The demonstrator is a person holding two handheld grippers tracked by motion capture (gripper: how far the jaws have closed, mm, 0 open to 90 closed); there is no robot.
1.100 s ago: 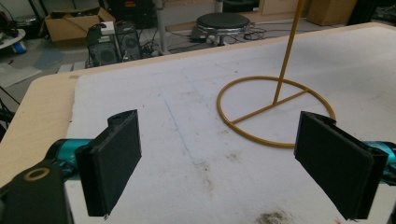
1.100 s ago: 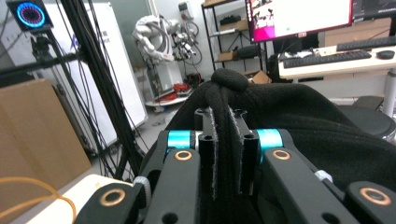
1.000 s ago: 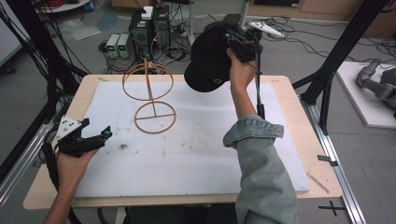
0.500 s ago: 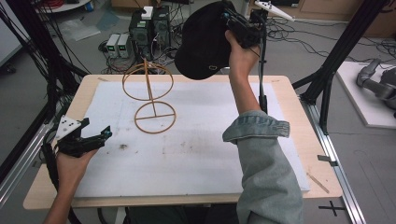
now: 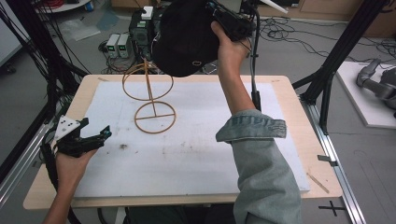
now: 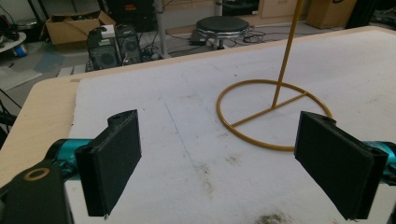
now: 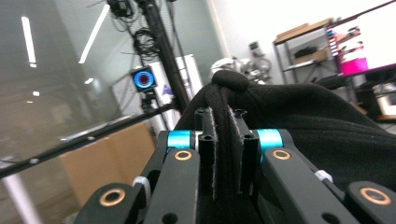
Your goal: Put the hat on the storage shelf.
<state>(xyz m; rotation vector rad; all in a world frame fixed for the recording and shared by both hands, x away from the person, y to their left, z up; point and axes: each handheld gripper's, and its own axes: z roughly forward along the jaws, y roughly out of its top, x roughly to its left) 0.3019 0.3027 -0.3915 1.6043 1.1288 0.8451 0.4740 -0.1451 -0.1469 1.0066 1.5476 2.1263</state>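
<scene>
Above table, right hand-held gripper point(image 7: 223, 154) (shut) pinches cap point(image 5: 187, 39).

Matt black cloth cap point(image 5: 187, 39), glossy yellow metal stand point(image 5: 152, 100), scuffed white foam board point(image 5: 196, 154)

Wire stand point(image 5: 152, 100) blocks the far-left mat point(image 5: 196, 154); the rest lies open.

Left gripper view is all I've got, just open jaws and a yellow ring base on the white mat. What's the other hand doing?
Observer: The right gripper holds a black cap up in the air, above and behind the wire stand.
Operator: Is the grip firm?
Observer: In the right gripper view the pads pinch a fold of the cap's fabric, jaws shut.
Operator: What tops that stand's pole?
Observer: A second yellow ring, upright, empty, just below the cap.
</scene>
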